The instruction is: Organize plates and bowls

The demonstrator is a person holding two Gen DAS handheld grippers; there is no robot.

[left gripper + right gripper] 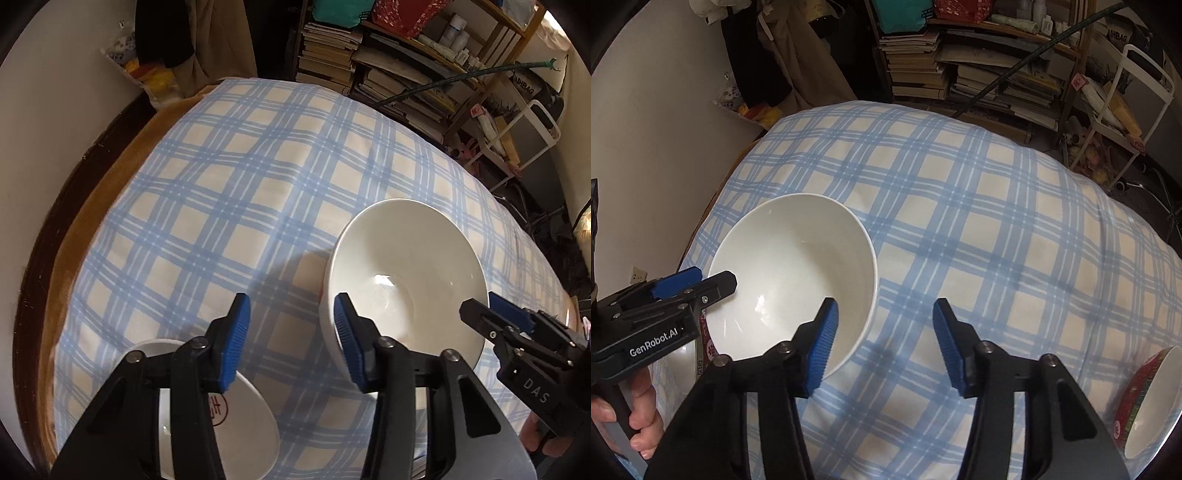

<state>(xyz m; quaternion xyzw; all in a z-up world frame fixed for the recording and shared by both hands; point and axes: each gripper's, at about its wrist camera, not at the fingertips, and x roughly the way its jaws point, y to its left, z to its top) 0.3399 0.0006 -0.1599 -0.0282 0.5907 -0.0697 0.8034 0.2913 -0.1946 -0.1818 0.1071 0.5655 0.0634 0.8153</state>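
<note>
A large white bowl (406,277) stands on the blue checked tablecloth (240,184); it also shows in the right wrist view (794,269). My left gripper (291,332) is open and empty, its right finger just outside the bowl's near-left wall. My right gripper (884,336) is open and empty, its left finger at the bowl's right rim. A small white dish (236,424) with a red mark lies under my left gripper. A red-patterned bowl (1148,398) sits at the right edge. Another red-rimmed dish (701,347) peeks out below the white bowl.
The cloth-covered table (997,221) drops off at its left side toward a white wall. Shelves stacked with books (960,70) stand behind the table. A white wire cart (1126,110) stands at the far right.
</note>
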